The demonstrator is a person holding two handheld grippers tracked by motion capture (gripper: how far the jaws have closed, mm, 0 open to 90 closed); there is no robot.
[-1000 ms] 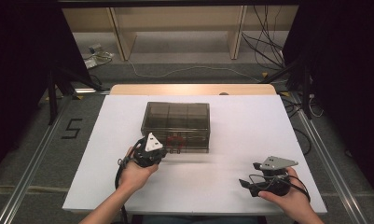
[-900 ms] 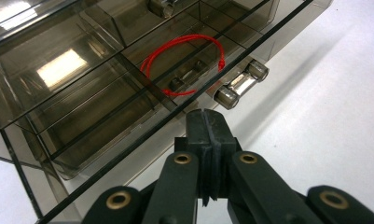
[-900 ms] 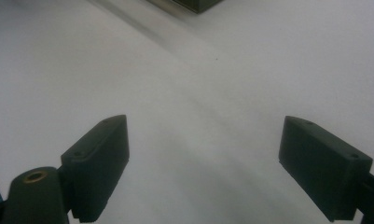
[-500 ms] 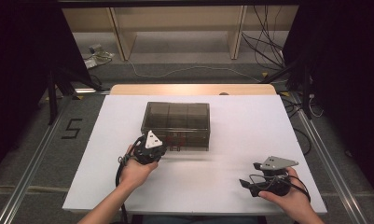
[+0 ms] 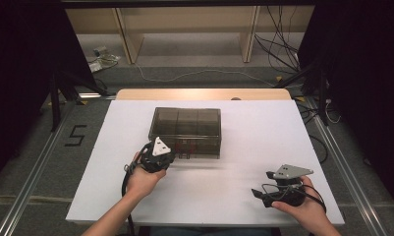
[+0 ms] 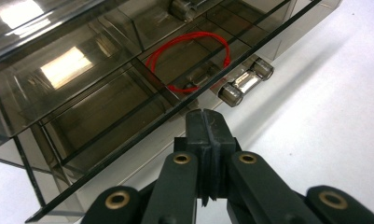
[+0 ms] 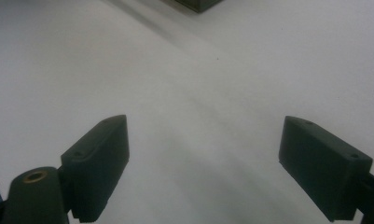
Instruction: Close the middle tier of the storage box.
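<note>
**Left gripper at the box's front edge, right one idle**

Nearest the person, the right gripper rests low on the white bench, its jaws spread wide over bare surface with nothing between them. Further in, the left gripper sits right at the front of the smoky transparent organiser box; in the left gripper view its jaws are pressed together, their tips at the thin front edge of the lid. Whether they pinch that edge or merely touch it, I cannot tell. Inside a front compartment lies a red elastic loop, and a clear latch sticks out from the front wall just beyond the jaws.

The likely trouble: the lid edge is thin and slick, so a lift could slip off it. With the right gripper well apart from the box, nothing steadies it, and a pull may drag or tip the whole box instead.
</note>
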